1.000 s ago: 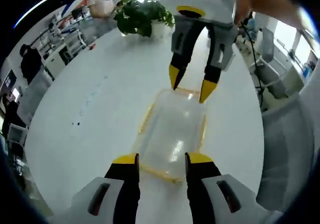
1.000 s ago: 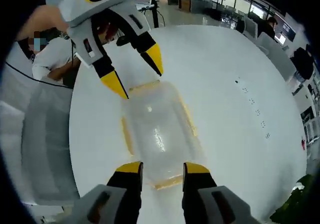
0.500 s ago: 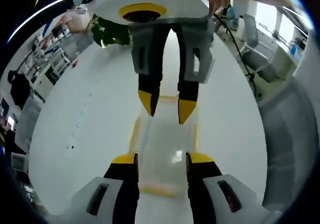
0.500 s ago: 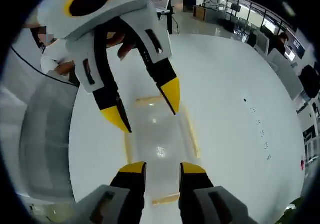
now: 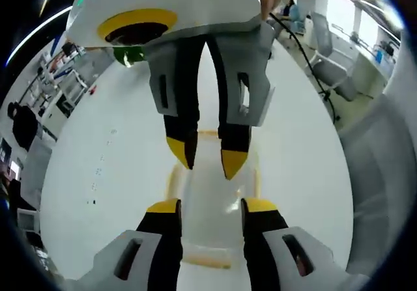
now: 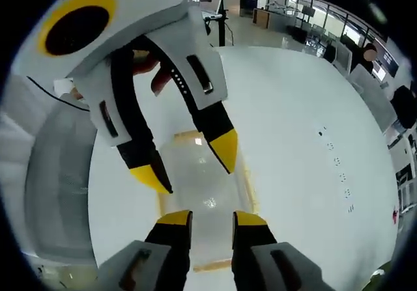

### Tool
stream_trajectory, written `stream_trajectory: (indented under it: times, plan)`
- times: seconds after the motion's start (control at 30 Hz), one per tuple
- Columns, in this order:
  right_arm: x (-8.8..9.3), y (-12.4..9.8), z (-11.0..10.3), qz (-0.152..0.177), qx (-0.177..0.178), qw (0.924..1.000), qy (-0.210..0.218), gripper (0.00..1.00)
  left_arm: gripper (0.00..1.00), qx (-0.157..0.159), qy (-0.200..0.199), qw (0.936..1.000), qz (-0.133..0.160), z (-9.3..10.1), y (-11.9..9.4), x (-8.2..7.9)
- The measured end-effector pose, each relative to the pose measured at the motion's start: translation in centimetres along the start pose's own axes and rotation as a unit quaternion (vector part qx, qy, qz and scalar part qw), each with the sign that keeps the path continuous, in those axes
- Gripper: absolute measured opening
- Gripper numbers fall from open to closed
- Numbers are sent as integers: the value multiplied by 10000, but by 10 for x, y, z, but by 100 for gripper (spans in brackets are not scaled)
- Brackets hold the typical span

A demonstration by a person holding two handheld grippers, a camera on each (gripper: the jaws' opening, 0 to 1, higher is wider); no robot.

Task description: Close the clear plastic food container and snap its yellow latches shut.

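While both sets of jaws stand parted, left gripper (image 5: 203, 206), right gripper (image 6: 212, 217), container (image 6: 195, 180) beneath, ungrasped.

A broad white round table (image 5: 91, 174) stands in a bright open office with desks, chairs (image 5: 332, 76) and windows.

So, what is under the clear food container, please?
The clear container lies flat on the white table, seen through its plastic. Both grippers, left and right, hang above it and cover part of its lid.

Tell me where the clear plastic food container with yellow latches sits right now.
The clear plastic food container lies on the white table, between the left gripper and the right gripper facing it.
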State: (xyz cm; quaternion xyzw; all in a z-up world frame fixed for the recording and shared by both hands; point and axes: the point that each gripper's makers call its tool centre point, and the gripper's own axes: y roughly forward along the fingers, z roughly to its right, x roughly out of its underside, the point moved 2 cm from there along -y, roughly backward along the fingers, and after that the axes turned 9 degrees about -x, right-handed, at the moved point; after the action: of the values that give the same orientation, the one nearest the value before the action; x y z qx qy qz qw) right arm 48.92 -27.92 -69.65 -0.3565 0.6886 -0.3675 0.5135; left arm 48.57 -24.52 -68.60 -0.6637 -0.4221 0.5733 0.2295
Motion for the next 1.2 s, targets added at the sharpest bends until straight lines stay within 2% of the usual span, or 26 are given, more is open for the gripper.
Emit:
stream_trajectory:
  times: [0.47,0.7,0.83,0.9,1.2]
  plan:
    - [-2,3,-2,29,-29,10000,2,21,33,44,55,9999,-75,3,2,3]
    - [-5,2,1,51,23,10000,-23,21,33,-36,38,9999,-141,1,5,5]
    - [-6,0,7,73,88,9999,1,21,30,-65,74,9999,-112,5,5,4]
    - [-6,-1,10,51,132,9999,-11,22,32,-24,-73,10000,-64,9,6,2]
    - [-8,-2,16,54,155,9999,-49,23,36,20,69,9999,-82,21,6,3]
